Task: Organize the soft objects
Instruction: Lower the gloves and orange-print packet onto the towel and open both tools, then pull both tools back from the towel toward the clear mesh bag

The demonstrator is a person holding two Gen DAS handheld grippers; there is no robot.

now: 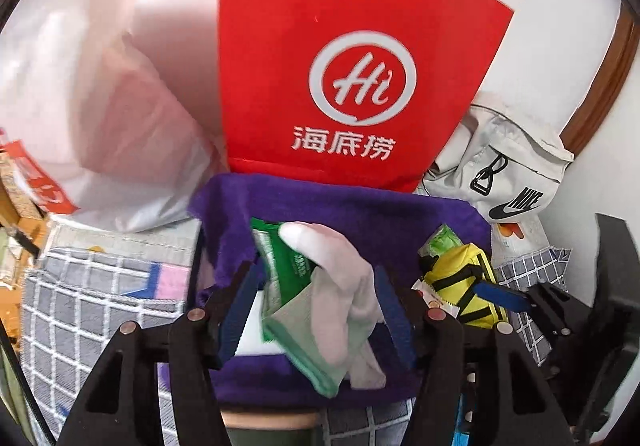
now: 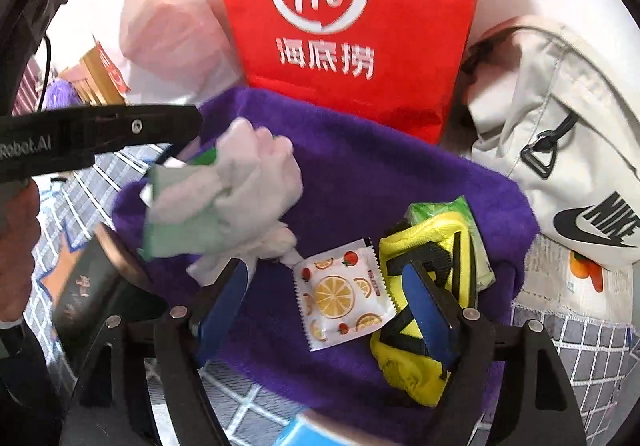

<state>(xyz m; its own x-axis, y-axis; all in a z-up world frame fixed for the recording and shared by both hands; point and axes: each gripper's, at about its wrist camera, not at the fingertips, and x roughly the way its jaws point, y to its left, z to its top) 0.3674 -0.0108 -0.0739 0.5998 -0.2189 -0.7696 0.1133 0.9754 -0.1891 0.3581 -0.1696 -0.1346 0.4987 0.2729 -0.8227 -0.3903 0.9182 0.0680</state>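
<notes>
- Purple towel (image 2: 360,182) spread under white sock (image 2: 240,182), fruit-print packet (image 2: 344,298), yellow pouch (image 2: 416,366).
- Left tool (image 1: 316,310) wide around sock.
- Right tool (image 2: 332,310) wide around packet.

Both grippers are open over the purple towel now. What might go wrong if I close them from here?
1. The left gripper straddles the white-and-green sock and the green packet together; closing would likely take both.
2. The right gripper has the orange-print sachet between its fingers, while its right finger lies over the yellow pouch; it may snag the pouch's black strap.
3. Either pinch may bunch the purple towel.
</notes>
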